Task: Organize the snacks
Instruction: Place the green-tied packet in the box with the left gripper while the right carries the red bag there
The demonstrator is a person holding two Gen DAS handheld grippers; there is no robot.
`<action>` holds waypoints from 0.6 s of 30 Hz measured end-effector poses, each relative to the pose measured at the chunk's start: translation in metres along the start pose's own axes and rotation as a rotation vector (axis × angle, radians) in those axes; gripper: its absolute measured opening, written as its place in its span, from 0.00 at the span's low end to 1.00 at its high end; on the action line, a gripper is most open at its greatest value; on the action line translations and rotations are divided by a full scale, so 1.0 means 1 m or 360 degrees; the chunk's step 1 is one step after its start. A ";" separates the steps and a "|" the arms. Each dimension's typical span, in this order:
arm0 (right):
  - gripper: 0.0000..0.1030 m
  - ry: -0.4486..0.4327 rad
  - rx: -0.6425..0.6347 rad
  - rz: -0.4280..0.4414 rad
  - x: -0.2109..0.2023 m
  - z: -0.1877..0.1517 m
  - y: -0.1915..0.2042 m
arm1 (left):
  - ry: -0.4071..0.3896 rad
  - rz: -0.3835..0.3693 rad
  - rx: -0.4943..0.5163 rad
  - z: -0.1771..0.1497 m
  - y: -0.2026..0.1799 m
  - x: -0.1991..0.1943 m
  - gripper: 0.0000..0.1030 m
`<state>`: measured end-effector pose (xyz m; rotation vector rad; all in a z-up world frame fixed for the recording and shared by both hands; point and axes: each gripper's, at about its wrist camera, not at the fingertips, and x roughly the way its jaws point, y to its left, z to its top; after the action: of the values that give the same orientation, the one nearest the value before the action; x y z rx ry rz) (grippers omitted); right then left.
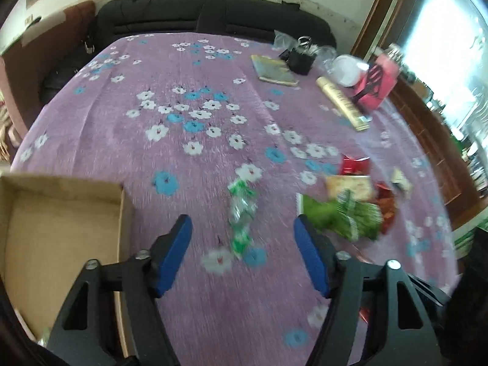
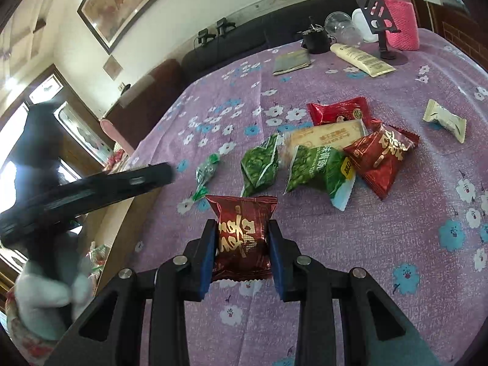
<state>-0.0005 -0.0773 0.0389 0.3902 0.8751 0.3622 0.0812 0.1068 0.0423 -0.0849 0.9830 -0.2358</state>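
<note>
Nearest in the right wrist view, the right gripper [image 2: 242, 238] is clamped on a dark red snack packet [image 2: 242, 231], blue pads pressing its two side edges, the packet held upright above the purple flowered cloth [image 2: 381, 244]. By judgement the packet is light, crinkly foil, puffed with air — slippery on its faces and liable to crush; the side-edge hold across its middle looks sound, and a crimped end seam would serve as well.

In the left wrist view, the left gripper [image 1: 243, 238] stands wide open and empty, low centre of frame. A small green twist-wrapped candy [image 1: 241, 213] lies on the cloth just ahead, between the lines of the fingers; the picture is blurred, so contact cannot be confirmed. A cardboard box [image 1: 122, 210], open-topped, sits at the lower left, beside the left finger — the likely destination.

Further out, mid-frame in the right wrist view, the loose pile remains: two green pea packets [image 2: 317, 170], a beige biscuit pack [image 2: 329, 134], red packets [image 2: 381, 155], and a cream wrapped sweet [image 2: 445, 120] well apart at right.

Farthest, upper right: a cream tube [image 2: 363, 59] and a pink bottle [image 2: 399, 21].
</note>
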 end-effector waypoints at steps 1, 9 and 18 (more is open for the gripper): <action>0.30 0.0012 0.0016 0.0024 0.001 0.000 -0.002 | 0.0013 0.0024 0.0018 0.001 -0.002 0.007 0.57; 0.30 0.0012 0.0025 0.0060 0.000 -0.001 -0.003 | 0.0064 0.0115 0.0124 0.002 -0.015 0.035 0.23; 0.30 -0.0001 0.0023 0.0043 -0.001 -0.003 -0.004 | -0.0075 0.0079 0.0090 -0.009 -0.014 -0.005 0.23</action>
<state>-0.0027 -0.0807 0.0363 0.4155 0.8727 0.3807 0.0686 0.0947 0.0435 -0.0142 0.9299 -0.2153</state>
